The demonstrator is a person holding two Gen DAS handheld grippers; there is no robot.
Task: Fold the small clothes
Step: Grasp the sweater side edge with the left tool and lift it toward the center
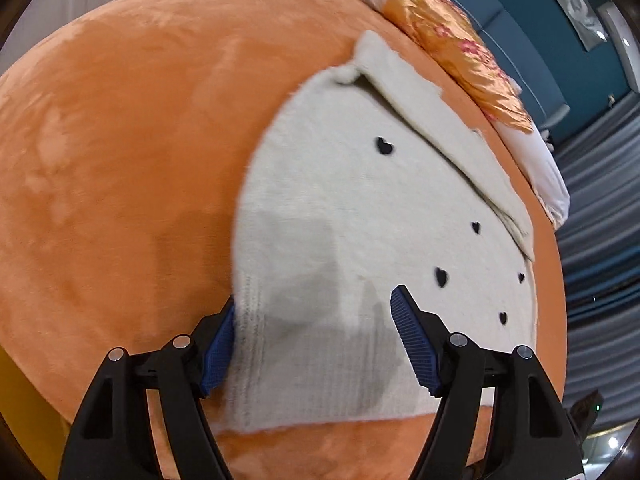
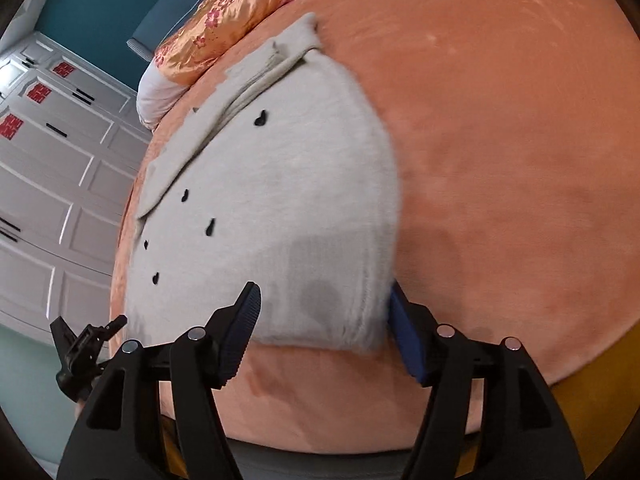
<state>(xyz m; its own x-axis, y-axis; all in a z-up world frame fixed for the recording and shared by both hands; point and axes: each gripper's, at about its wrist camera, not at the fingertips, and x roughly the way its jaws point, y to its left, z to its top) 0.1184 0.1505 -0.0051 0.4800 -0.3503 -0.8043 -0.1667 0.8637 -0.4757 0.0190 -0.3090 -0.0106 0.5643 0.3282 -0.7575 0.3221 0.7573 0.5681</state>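
A small cream knit sweater (image 1: 360, 208) with little black hearts lies flat on an orange plush bedspread (image 1: 120, 160), one sleeve folded across its far side. My left gripper (image 1: 314, 312) is open, its jaws straddling the sweater's ribbed hem at the near left corner. In the right wrist view the same sweater (image 2: 288, 200) lies ahead, and my right gripper (image 2: 324, 304) is open, its jaws straddling the hem's near right corner. The left gripper (image 2: 80, 344) also shows at the lower left of the right wrist view.
An orange satin pillow with pink flowers (image 1: 460, 48) and a white pillow (image 1: 548, 176) lie at the head of the bed. White wardrobe doors (image 2: 52, 184) and a teal wall (image 2: 100, 8) stand beyond. The bed's near edge (image 2: 320, 420) is close below.
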